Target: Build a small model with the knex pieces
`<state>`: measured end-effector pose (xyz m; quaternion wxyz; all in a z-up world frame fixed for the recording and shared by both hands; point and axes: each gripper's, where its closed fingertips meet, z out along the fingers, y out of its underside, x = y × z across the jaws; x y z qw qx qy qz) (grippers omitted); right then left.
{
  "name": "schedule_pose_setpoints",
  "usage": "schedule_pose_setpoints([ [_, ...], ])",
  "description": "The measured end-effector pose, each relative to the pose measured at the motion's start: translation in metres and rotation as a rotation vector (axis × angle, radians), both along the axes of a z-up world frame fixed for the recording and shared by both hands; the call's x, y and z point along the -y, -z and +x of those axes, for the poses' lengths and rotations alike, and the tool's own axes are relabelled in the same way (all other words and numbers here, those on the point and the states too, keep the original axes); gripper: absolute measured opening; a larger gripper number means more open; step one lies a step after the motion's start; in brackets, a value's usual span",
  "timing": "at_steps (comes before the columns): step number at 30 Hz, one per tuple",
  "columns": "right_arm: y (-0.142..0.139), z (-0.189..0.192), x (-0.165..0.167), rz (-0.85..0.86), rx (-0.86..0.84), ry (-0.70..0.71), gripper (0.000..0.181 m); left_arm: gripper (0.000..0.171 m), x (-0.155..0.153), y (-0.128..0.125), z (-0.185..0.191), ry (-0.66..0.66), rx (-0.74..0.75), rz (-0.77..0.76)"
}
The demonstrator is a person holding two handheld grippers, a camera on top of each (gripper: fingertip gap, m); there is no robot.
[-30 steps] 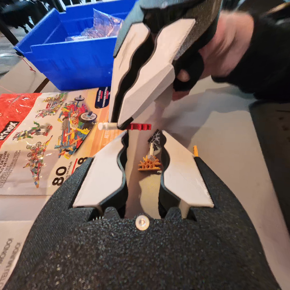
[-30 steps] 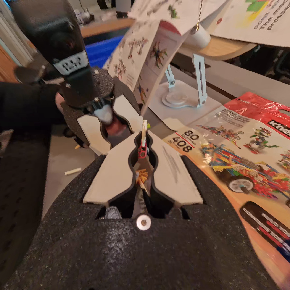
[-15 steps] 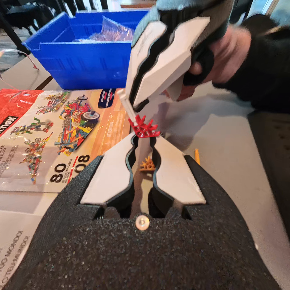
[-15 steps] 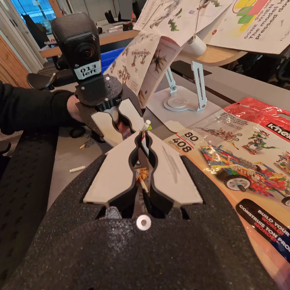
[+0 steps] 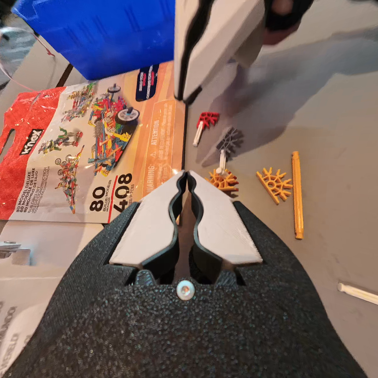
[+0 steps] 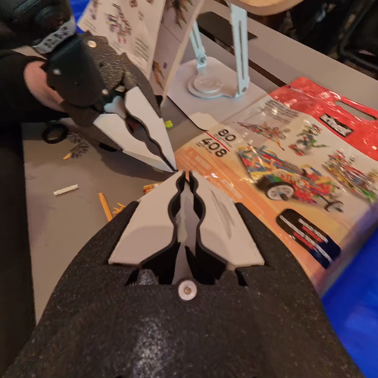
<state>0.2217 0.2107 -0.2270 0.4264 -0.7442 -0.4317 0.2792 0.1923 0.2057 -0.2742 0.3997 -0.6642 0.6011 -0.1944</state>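
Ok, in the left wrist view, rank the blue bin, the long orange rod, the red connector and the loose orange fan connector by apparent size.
1. Blue bin, though cropped.
2. Long orange rod.
3. Loose orange fan connector.
4. Red connector: farther from the camera, so its true size against the fan connector is unsure.

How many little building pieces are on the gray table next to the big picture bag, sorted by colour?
Counted in the left wrist view; pieces hidden behind the grippers are left out.
Red connector: 1
Gray connector: 1
Orange connectors: 2
Orange rod: 1
White rods: 3
Total: 8
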Motion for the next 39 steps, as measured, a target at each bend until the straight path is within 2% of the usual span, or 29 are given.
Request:
schedule_pose_setpoints([
  [1,0.003,0.007,-0.003,-0.005,0.043,0.042,0.009,0.0,-0.002,0.003,-0.001,-0.007,-0.022,0.026],
  [4,0.017,0.03,-0.005,-0.006,0.226,0.139,0.011,0.001,-0.002,0.008,-0.001,0.001,-0.059,0.049],
  [9,0.053,0.052,0.005,-0.073,0.509,0.197,0.023,0.003,-0.002,0.007,0.0,0.0,-0.052,0.029],
  [12,0.07,0.053,0.008,-0.104,0.592,0.207,0.028,0.004,-0.003,0.009,-0.002,-0.003,-0.062,0.03],
  [15,0.076,0.05,0.008,-0.106,0.602,0.212,0.019,0.004,-0.002,0.01,-0.002,-0.002,-0.068,0.032],
  [18,0.076,0.047,0.007,-0.099,0.587,0.206,0.018,0.005,-0.001,0.008,-0.001,0.0,-0.061,0.028],
  [22,0.066,0.043,0.007,-0.09,0.516,0.205,0.001,0.006,0.0,0.004,-0.001,0.0,-0.05,0.033],
  [28,0.064,0.042,0.011,-0.084,0.523,0.171,0.001,0.008,0.002,0.003,0.001,0.002,-0.05,0.038],
  [33,0.047,0.035,0.009,-0.045,0.464,0.167,0.001,0.01,0.001,-0.001,0.001,-0.003,-0.027,0.034],
  [39,0.017,0.017,0.004,0.132,0.487,0.086,0.001,0.016,0.008,-0.021,0.009,0.001,0.113,-0.072],
])
